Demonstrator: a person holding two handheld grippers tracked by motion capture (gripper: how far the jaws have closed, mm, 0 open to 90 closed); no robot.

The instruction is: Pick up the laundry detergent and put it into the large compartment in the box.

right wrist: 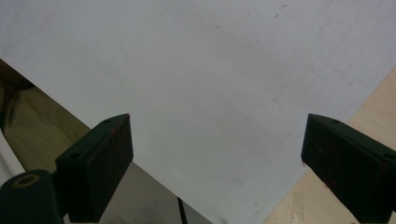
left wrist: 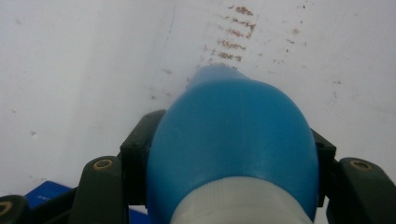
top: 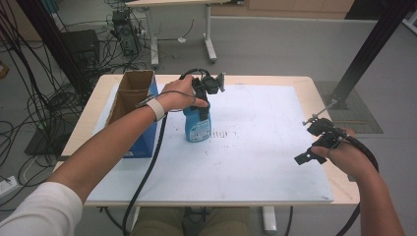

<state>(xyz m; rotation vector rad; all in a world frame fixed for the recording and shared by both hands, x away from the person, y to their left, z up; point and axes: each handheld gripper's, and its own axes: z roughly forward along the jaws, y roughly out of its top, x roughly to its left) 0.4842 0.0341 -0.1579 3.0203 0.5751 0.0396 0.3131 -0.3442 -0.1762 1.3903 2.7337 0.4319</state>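
The blue bottle [top: 197,125] stands upright on the white sheet [top: 255,162] that covers the desk [top: 322,93], a little left of the sheet's middle and just beside the blue cardboard box [top: 140,142], which sits open at the desk's left edge. The left tool [top: 200,104] comes down on the bottle from above, and its jaws are clamped on the bottle's shoulder, one on each side below the white neck [left wrist: 243,200]. Faint reddish-brown marks [top: 223,132] stain the sheet just right of the bottle. Well apart, near the desk's right edge, the right tool [top: 314,145] hangs over the sheet's corner with its jaws spread wide and nothing between them.
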